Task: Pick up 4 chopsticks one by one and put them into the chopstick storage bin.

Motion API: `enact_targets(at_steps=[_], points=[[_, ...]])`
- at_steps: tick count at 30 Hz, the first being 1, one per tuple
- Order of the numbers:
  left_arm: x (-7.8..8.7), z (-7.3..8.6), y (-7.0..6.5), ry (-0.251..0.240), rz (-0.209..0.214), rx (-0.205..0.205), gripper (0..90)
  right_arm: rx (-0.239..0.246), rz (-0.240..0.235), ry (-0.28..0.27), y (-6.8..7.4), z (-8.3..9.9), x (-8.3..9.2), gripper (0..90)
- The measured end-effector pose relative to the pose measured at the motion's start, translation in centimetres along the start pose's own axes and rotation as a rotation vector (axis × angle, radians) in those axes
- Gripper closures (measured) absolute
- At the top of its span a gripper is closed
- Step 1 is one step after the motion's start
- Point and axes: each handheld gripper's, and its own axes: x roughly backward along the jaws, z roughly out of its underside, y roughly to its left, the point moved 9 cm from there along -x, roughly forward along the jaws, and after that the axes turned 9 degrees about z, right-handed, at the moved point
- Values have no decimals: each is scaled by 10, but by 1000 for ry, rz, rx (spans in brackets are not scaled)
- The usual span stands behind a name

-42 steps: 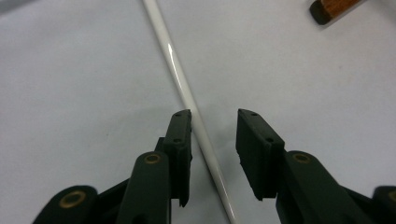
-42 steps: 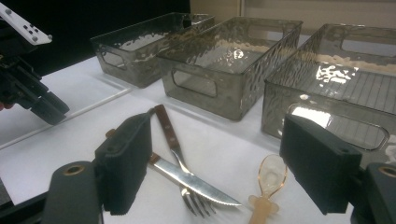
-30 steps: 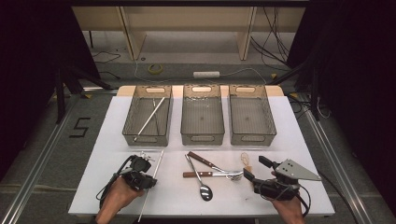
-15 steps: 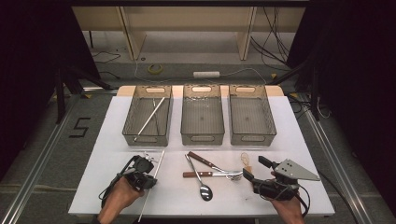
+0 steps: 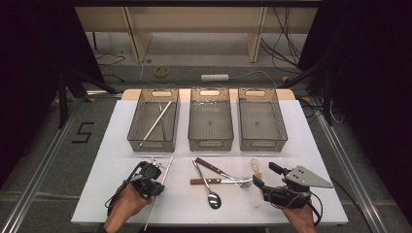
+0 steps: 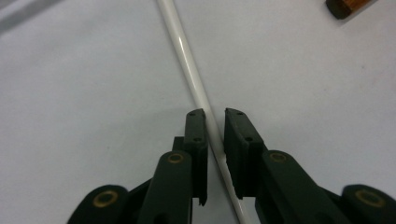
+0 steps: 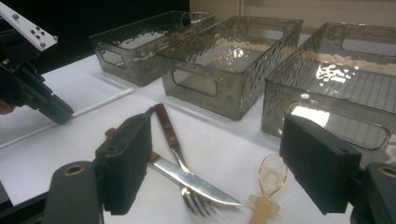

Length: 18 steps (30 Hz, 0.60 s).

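White chopstick runs diagonally up the left gripper view, passing between the left gripper's nearly closed jaws, which have just been closing and now pinch it. In the high view it lies at the lower left of the table. At lower right the right gripper hangs spread wide above a knife, fork and spoon.

chopstick | white, thin | flat on table | front-left, lying diagonally

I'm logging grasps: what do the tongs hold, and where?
The left tongs have just closed around the white chopstick, mid-length. The right tongs hold nothing.
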Motion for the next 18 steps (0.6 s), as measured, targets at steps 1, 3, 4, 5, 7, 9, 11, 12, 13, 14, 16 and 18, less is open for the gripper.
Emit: enact_targets(at_steps=[1,3,4,5,7,9,11,12,13,14,16,18], points=[[0,0,0,6,4,4,772,0,0,0,0,0,0,263],[0,0,0,7,12,14,770,1,0,1,0,0,0,264],[0,0,0,13,14,15,769,1,0,0,0,0,0,264],[0,0,0,19,12,11,768,1,1,0,-1,0,0,264],[0,0,-1,26,11,11,764,0,2,1,-1,0,0,264],[-1,0,-1,27,9,9,764,0,2,0,-1,0,0,264],[0,0,-1,26,8,8,771,1,1,0,-1,0,0,264],[0,0,-1,26,3,8,773,1,1,1,0,0,0,264],[-1,0,-2,22,-3,11,775,3,1,2,0,0,-1,264],[-1,0,-2,23,-7,10,777,5,0,2,1,0,-1,264],[-1,0,-2,23,-13,7,779,6,-1,1,2,0,-1,264],[-1,0,-2,19,-17,7,783,5,0,1,2,0,-1,264]])
